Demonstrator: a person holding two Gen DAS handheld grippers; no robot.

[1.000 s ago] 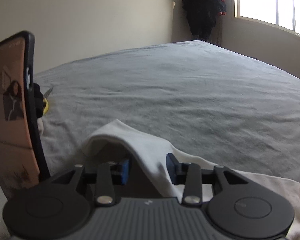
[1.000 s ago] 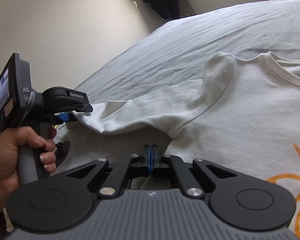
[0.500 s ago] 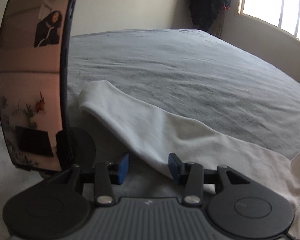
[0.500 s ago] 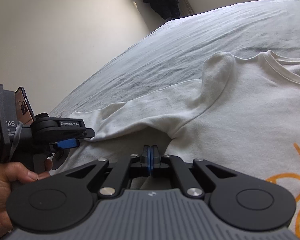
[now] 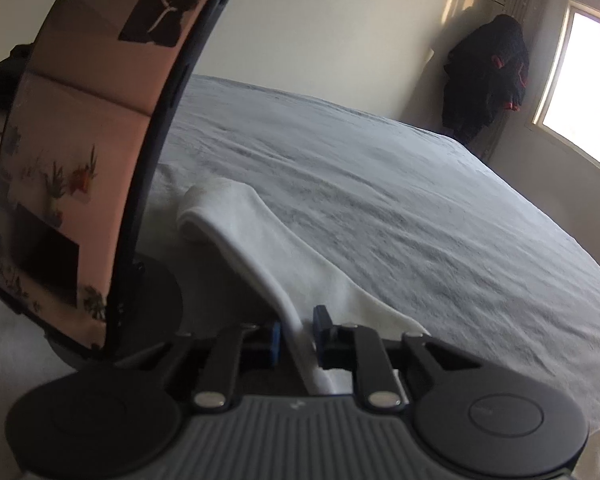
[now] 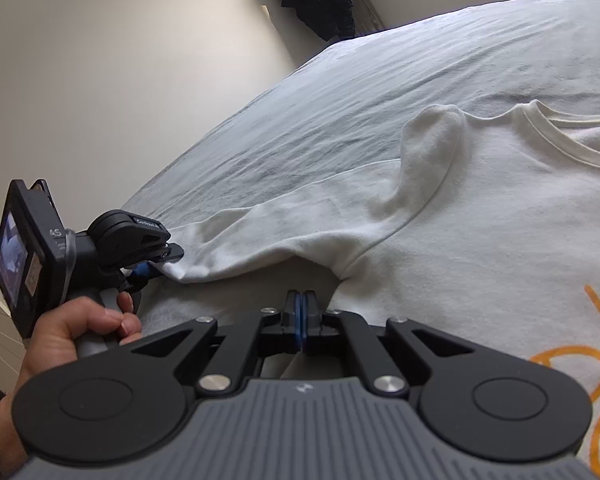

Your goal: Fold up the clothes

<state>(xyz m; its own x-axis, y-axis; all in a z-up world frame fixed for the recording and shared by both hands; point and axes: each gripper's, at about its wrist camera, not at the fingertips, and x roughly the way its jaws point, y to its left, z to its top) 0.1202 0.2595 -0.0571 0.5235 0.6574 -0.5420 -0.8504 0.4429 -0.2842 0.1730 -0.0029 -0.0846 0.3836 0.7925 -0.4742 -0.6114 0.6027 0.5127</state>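
White tee (image 6: 480,240) lies flat on the bed (image 6: 360,80), its sleeve (image 5: 260,248) w/ long axis running from the shoulder out toward the left hand-held gripper (image 5: 296,340), which is nearer and whose jaws are closing w/ the sleeve's edge between them. Right hand-held gripper (image 6: 300,320) has jaws together on nothing, just beside the armpit seam. Judged: next fold pivots along that sleeve axis, left end swinging in over the body.

White shirt (image 6: 480,216) looks soft matt cotton; bedsheet (image 5: 380,200) wrinkled cloth.
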